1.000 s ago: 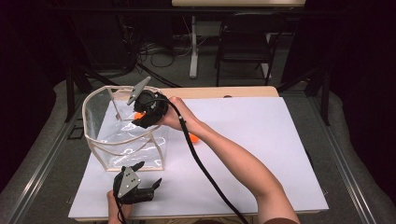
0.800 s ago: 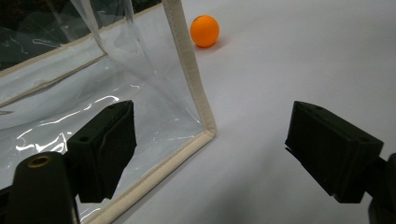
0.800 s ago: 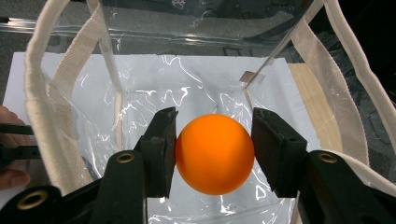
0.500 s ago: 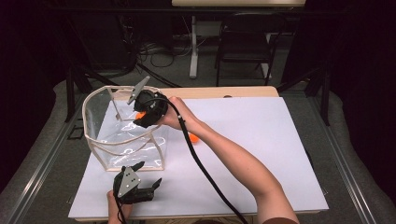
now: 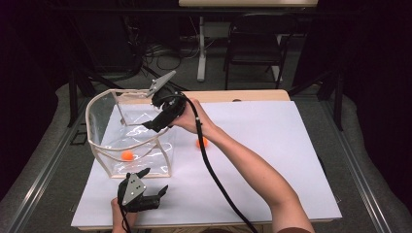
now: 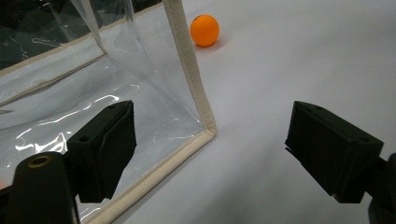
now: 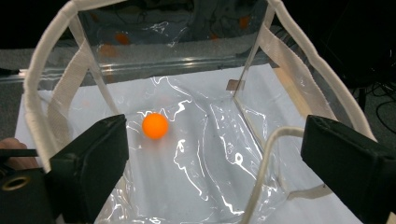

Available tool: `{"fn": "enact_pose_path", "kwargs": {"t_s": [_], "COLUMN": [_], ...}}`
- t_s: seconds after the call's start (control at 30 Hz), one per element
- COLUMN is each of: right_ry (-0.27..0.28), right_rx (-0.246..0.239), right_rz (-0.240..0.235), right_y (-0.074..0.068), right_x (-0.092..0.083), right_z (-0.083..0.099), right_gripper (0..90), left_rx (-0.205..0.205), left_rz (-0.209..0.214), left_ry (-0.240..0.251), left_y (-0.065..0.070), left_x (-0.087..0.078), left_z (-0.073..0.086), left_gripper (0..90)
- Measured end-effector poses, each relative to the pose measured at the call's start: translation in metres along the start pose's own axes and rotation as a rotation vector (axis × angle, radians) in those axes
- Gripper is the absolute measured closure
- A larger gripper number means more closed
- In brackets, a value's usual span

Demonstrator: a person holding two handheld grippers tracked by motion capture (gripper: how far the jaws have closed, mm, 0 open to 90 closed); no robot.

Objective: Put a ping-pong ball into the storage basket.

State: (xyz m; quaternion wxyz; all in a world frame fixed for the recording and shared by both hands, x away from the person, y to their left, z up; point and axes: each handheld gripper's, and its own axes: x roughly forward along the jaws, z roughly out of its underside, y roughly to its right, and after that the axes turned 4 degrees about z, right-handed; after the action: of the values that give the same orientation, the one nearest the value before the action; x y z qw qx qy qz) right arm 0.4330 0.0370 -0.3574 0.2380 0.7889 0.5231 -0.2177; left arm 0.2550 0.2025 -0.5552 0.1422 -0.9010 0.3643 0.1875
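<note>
A clear plastic bag with cream trim stands open on the left of the white table. One orange ball lies on its floor, and in the right gripper view that ball is below and between the jaws. My right gripper hangs over the bag's mouth; its jaws have just been opening and nothing is between them now. A second orange ball rests on the table right of the bag. My left gripper is open near the bag's front corner, with the second ball beyond.
White paper covers the table, with wide bare room to the right of the bag. The right gripper's black cable trails across the middle toward the front edge. A chair and stands sit on the dark floor behind the table.
The right gripper opened and let go of the orange ball, which now lies on the bag's floor. That gripper shifted slightly right. The left gripper stayed put.
</note>
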Motion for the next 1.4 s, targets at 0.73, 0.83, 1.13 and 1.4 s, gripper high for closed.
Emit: {"fn": "enact_pose_path", "kwargs": {"t_s": [0.73, 0.83, 1.13, 1.4], "right_ry": [0.071, 0.073, 0.053, 0.048], "right_rx": [0.057, 0.058, 0.062, 0.09], "right_rz": [0.005, 0.016, 0.037, 0.054], "right_y": [0.021, 0.023, 0.025, 0.029], "right_x": [-0.052, -0.057, -0.066, -0.071], "right_z": [0.038, 0.044, 0.063, 0.087], "right_gripper": [1.5, 1.4, 0.8, 0.0], "left_rx": [0.002, 0.001, 0.006, 0.009], "left_rz": [-0.002, -0.002, -0.005, -0.003], "left_ry": [0.003, 0.006, 0.007, 0.002], "left_y": [-0.001, 0.0, 0.0, 0.0], "left_x": [-0.001, 0.0, -0.001, 0.0], "left_z": [-0.001, -0.001, -0.001, -0.001], "left_gripper": [16.0, 16.1, 16.1, 16.0]}}
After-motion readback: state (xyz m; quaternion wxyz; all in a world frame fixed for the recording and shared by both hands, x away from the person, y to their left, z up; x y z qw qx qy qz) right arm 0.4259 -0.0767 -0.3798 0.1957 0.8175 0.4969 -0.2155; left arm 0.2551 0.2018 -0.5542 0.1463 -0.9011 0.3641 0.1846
